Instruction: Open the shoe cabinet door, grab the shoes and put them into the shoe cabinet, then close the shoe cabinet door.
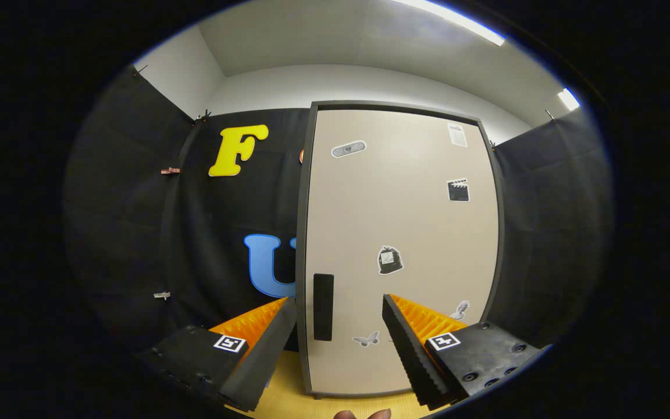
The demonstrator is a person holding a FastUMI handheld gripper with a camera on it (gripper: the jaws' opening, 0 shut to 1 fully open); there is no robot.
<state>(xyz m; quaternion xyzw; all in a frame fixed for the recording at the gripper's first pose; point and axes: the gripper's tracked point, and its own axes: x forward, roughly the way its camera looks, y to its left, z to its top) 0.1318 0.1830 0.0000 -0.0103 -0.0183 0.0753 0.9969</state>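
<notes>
Straight ahead of the gripper [339,317] stood the shoe cabinet [399,250], its door [405,233] shut flush in a dark frame, resting on a wooden worktop [288,401]. Jaws were spread wide, gripping nothing. The dark vertical handle [323,306] sat at the door's left edge, low down, and lay in the gap between the two fingers, closer to the left one but apart from both. That lineup looked deliberate: an approach aimed at the handle so the door could be pulled open, probably swinging on hinges at the right side. Several stickers [390,260] dotted the door face. Fingertips of a hand [363,414] peeked in under the gripper. Shoes couldn't be placed from this view. Task judged at its first step, door not yet opened.
</notes>
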